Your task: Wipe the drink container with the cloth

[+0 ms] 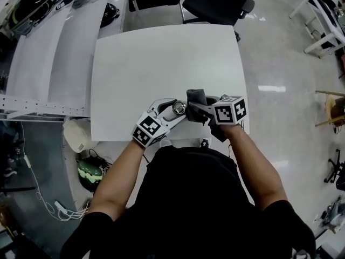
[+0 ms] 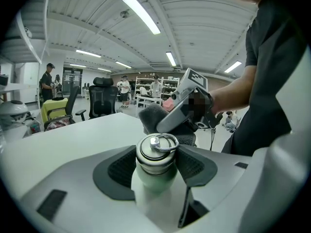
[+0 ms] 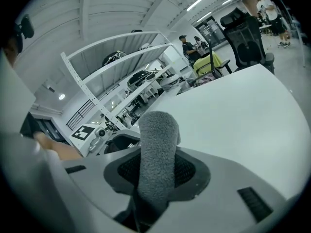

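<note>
My left gripper (image 1: 173,110) is shut on a pale green drink bottle (image 2: 155,176) with a steel screw cap and ring (image 2: 161,144); the bottle lies along the jaws, cap pointing away. In the head view its cap (image 1: 178,108) shows above the white table's (image 1: 161,58) near edge. My right gripper (image 1: 198,110) is shut on a folded dark grey cloth (image 3: 154,154), which sticks up between the pads. The cloth (image 1: 197,97) sits just right of the bottle cap, close to it; whether they touch I cannot tell. In the left gripper view the cloth (image 2: 153,118) hangs just beyond the cap.
A black office chair (image 1: 215,1) stands at the table's far side. White shelving (image 1: 48,53) with bags runs along the left. A helmet-like object (image 1: 90,172) and cables lie on the floor at lower left. People stand far off in the room.
</note>
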{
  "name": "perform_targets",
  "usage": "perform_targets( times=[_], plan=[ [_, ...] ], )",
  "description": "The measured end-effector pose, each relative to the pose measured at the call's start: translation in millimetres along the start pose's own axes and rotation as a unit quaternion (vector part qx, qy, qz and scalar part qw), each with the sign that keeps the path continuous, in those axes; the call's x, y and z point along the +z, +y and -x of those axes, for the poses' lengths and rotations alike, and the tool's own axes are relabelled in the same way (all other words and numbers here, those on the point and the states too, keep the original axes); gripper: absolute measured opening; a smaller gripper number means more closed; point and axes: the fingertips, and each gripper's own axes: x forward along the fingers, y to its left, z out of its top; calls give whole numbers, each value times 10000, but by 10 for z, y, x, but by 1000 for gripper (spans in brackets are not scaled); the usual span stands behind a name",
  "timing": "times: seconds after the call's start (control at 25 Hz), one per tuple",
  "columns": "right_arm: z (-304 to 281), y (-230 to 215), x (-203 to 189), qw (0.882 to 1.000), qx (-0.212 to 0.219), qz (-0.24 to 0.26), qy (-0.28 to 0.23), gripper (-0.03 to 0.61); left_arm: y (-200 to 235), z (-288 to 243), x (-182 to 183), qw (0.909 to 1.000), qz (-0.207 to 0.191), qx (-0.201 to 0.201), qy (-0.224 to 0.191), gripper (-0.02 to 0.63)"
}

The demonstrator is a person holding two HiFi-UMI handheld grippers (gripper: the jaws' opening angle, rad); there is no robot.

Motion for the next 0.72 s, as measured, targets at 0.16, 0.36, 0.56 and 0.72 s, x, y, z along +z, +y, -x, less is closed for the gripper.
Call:
perform_targets(
  times=[0.16, 0.36, 0.56, 0.72],
  plan=[
    [-43, -110, -117, 9999, -45, -102, 114, 112, -20, 22, -11, 10000, -23, -22, 15, 256],
    [-73, -297, -182, 9992, -126, -365, 94, 112, -59, 40, -20, 9996, -265, -29, 94, 256],
    [-121, -470, -303, 9984, -302, -436, 212, 112, -89, 42, -17, 9990, -426, -40, 122, 256],
    [-162, -611, -408, 9971, -446, -527, 305, 112, -79, 48, -20, 9993, -368, -23, 87, 256]
  ],
)
